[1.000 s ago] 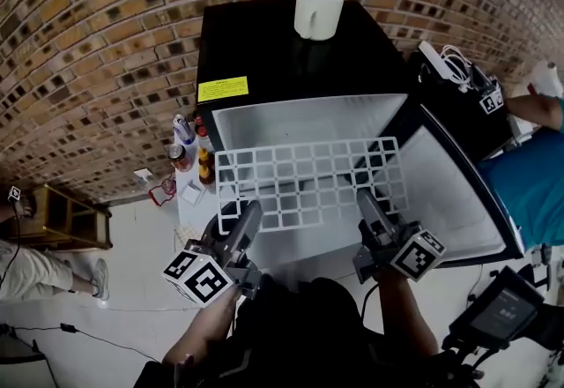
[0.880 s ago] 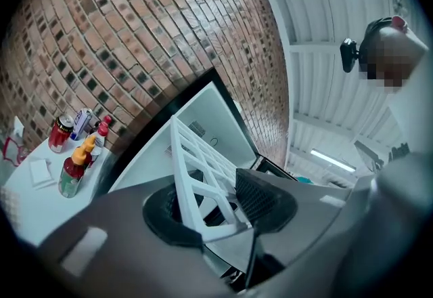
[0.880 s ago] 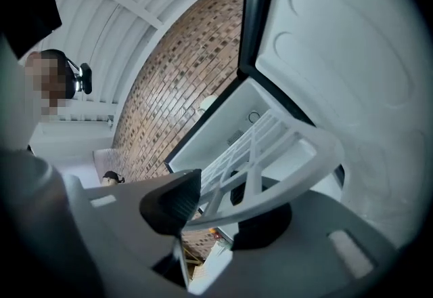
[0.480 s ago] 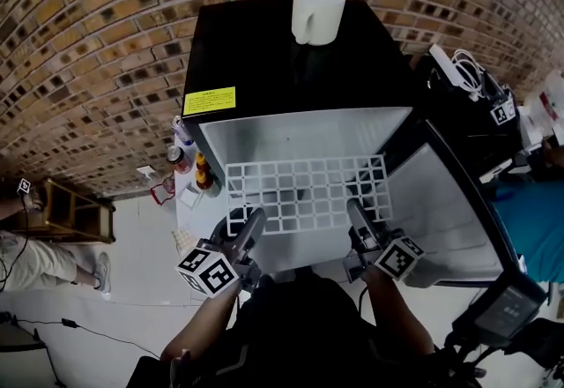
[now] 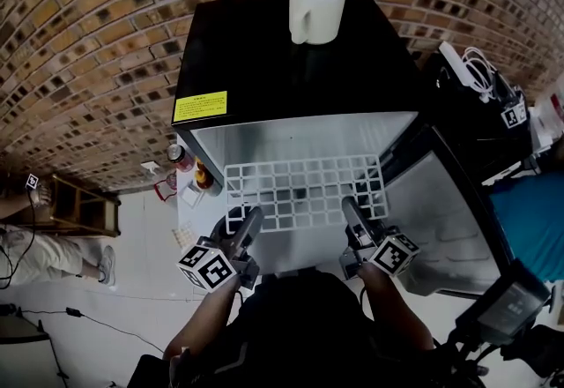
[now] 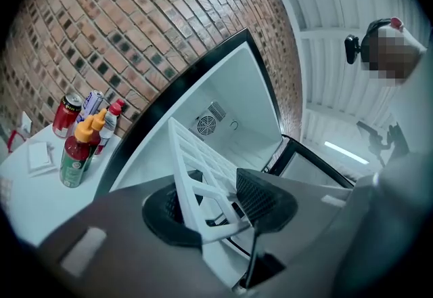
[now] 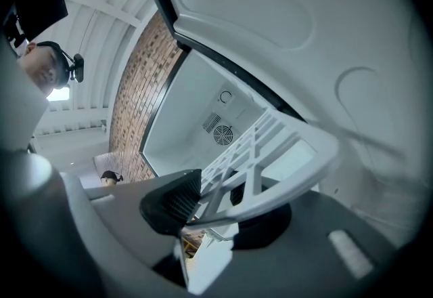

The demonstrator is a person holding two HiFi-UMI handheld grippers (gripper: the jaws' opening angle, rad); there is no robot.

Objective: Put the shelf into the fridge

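Observation:
A white grid shelf (image 5: 304,192) hangs level in front of the open black mini fridge (image 5: 300,69), with its far edge at the white opening. My left gripper (image 5: 249,223) is shut on the shelf's near left edge, and its pads clamp the grid shelf (image 6: 196,161) in the left gripper view. On the near right edge my right gripper (image 5: 350,212) is also shut. In the right gripper view the shelf (image 7: 270,147) runs between the pads toward the fridge's back wall with its round fan (image 7: 222,134). The left gripper (image 6: 216,205) and right gripper (image 7: 216,202) both point level.
A white mug (image 5: 315,9) stands on the fridge top. The fridge door (image 5: 449,219) stands open to the right. Sauce bottles (image 6: 78,151) and a red can (image 6: 65,114) sit on a low white table left of the fridge. A brick wall (image 5: 88,42) lies behind.
Both grippers have come down with the shelf, which now sits lower against the fridge opening. The grip on each side is unchanged.

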